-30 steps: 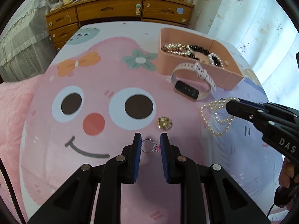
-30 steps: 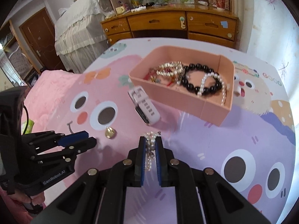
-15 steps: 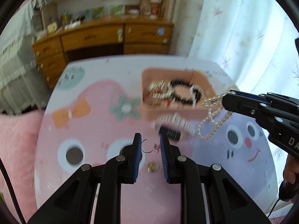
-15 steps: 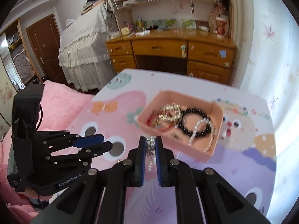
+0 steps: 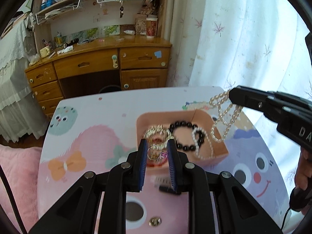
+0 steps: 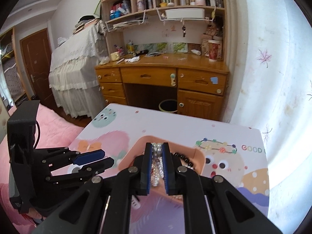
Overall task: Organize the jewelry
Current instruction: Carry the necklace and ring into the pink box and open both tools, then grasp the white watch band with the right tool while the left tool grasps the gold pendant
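My left gripper (image 5: 156, 152) is shut on a silver ring with a pink stone (image 5: 155, 153) and holds it in the air above the near left part of the pink jewelry box (image 5: 218, 152). The box holds a black bead bracelet (image 5: 183, 125), gold chains and pearls. My right gripper (image 6: 157, 151) is shut on a pearl necklace (image 6: 157, 167), which hangs in loops (image 5: 224, 117) over the box's right side. The right gripper also shows in the left wrist view (image 5: 239, 95), and the left gripper in the right wrist view (image 6: 101, 158).
A gold coin-like piece (image 5: 155, 222) and a white watch (image 5: 164, 184) lie on the cartoon-print table cover (image 5: 87, 136) near me. A wooden desk (image 5: 109, 62) with shelves stands beyond the table; a curtain (image 5: 243, 39) hangs at the right.
Both grippers have risen from the table with their pieces and moved forward over the pink box. The watch and the gold piece stay on the cover.
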Tool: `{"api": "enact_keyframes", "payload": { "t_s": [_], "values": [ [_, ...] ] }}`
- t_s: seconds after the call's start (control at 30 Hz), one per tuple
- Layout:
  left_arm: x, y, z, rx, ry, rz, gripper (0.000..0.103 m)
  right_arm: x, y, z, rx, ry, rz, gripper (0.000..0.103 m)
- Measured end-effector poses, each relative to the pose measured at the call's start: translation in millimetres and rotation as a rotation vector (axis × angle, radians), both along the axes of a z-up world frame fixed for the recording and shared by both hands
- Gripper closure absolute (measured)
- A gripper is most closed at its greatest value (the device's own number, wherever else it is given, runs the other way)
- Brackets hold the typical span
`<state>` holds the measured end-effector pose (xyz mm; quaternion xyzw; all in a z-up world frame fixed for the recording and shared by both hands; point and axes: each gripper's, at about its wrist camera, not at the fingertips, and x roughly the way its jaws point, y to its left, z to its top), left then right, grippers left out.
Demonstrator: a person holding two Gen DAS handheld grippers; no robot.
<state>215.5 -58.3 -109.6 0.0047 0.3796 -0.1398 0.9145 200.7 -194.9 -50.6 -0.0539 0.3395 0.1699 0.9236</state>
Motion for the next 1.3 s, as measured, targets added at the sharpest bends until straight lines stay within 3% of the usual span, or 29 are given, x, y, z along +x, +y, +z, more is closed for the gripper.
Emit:
{"api": "enact_keyframes", "payload": {
  "t_s": [0.33,0.4,0.43,0.47,0.5,0.9,1.3],
  "values": [
    [26,-13,-4,-0.030,0.005,0.015,0.084,17,-12,-13,0.000,0.037,-0.012,0.092],
    [30,-14,-8,-0.013,0.027,0.025,0.062,19,-14,-18,-0.001,0.056,-0.038,0.085],
    [32,-15,-10,-0.004,0.038,0.028,0.037,20,-15,-19,-0.002,0.061,-0.045,0.076],
    [32,-15,-11,-0.002,0.038,0.030,0.033,20,-17,-20,-0.002,0.064,-0.053,0.071],
    [31,-14,-11,-0.005,0.030,0.029,0.033,19,-18,-20,-0.001,0.063,-0.057,0.067],
    [23,8,-13,-0.013,0.068,0.059,0.031,8,-16,-27,0.002,0.109,-0.041,0.066],
    [-22,32,-35,0.040,0.170,0.053,0.031,-6,-7,-54,0.073,0.278,-0.025,0.055]
  ]
}}
